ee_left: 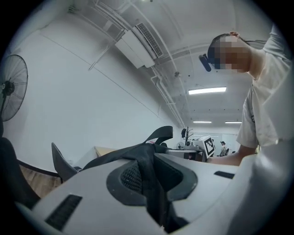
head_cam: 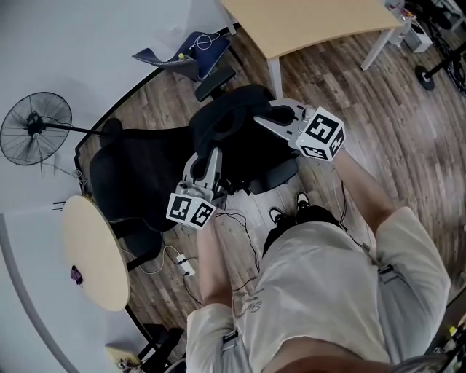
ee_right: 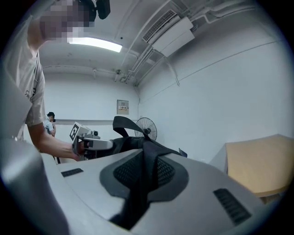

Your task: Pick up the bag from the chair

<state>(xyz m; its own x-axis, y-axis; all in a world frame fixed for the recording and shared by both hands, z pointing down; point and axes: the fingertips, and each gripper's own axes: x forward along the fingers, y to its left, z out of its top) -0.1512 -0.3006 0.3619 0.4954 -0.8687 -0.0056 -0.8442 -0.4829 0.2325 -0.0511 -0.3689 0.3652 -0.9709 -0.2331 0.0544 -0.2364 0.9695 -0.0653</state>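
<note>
Office: desk (head_cam: 313, 25), swivel chair (head_cam: 125, 178)

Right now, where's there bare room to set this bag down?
The desk top, in the part shown, is bare; the round table is bare but for a small purple thing near its edge. Open floor lies right of the desk leg. Crowded: the chair under the bag, with cables and shoes beside it.

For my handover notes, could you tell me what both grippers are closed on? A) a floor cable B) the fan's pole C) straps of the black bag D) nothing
C: each gripper view shows a strap of the bag pinched between the jaws, for the left gripper and right gripper alike.
</note>
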